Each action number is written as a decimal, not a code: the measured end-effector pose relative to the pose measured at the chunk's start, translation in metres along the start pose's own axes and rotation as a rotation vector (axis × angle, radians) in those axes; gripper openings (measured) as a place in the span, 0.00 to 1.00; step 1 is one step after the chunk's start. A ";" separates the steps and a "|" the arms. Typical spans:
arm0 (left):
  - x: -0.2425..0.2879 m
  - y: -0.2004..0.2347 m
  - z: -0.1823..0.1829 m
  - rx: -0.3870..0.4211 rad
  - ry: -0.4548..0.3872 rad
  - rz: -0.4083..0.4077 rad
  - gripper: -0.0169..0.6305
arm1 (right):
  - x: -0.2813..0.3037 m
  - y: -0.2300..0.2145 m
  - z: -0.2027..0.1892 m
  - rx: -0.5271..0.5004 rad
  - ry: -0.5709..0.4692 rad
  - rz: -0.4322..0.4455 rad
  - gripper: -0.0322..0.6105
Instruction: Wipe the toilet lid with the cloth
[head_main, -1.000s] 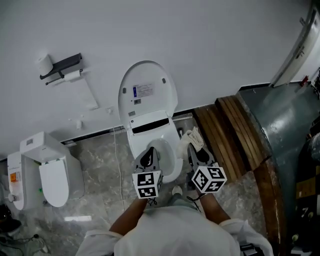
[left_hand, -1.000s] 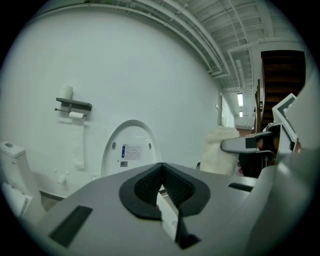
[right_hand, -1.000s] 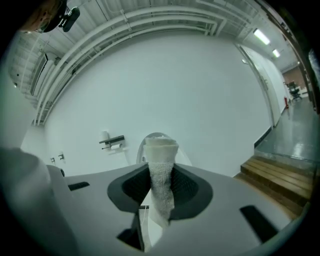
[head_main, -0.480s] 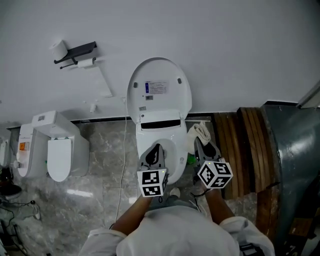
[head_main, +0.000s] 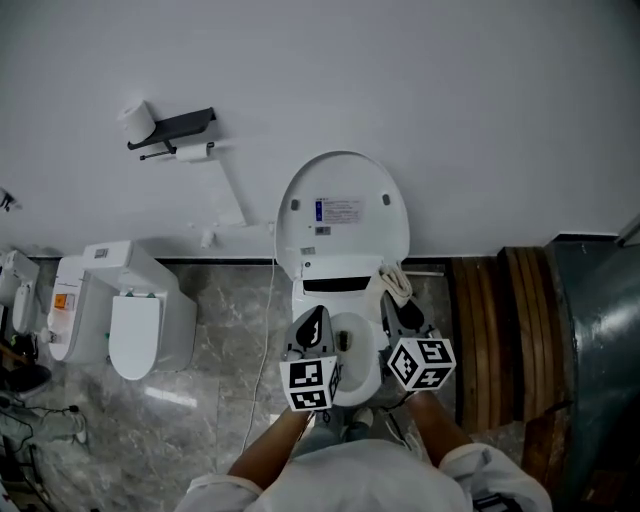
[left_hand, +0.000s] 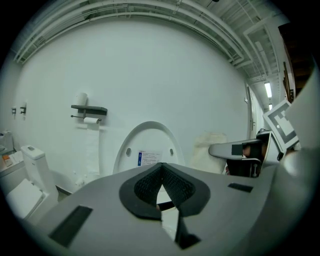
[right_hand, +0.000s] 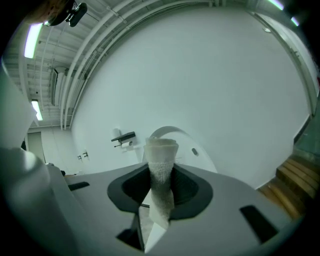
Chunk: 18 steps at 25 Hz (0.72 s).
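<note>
Upright, the pale knitted cloth (right_hand: 161, 160) is pinched in the right gripper (head_main: 402, 312), just before the raised white oval toilet lid (head_main: 343, 215) leaning on the wall. Alongside, the left gripper (head_main: 313, 328) hangs closed and empty over the white bowl (head_main: 358, 345). Leftward are a black paper-roll shelf (head_main: 172, 130) and a second white toilet (head_main: 135, 320); rightward, brown wooden slats (head_main: 490, 340).

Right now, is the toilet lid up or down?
Up. The toilet lid stands raised against the wall, with its inside label facing out.
</note>
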<state>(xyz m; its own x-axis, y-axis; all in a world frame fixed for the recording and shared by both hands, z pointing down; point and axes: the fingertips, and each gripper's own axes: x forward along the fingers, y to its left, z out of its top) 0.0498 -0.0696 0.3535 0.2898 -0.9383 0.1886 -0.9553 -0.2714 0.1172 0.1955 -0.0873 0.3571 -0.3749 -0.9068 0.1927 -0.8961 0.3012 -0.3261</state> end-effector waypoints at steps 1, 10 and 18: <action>0.007 0.007 0.002 0.012 -0.007 0.000 0.05 | 0.011 0.005 0.002 -0.012 -0.002 0.015 0.20; 0.096 0.059 0.046 0.048 -0.076 -0.024 0.05 | 0.137 0.049 0.042 -0.106 -0.085 0.142 0.20; 0.165 0.109 0.055 0.079 -0.092 0.035 0.05 | 0.267 0.046 0.056 -0.072 -0.091 0.097 0.20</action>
<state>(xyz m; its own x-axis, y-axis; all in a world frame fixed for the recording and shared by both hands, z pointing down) -0.0102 -0.2658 0.3441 0.2534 -0.9621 0.1005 -0.9673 -0.2512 0.0341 0.0679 -0.3321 0.3414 -0.4401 -0.8946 0.0780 -0.8727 0.4057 -0.2716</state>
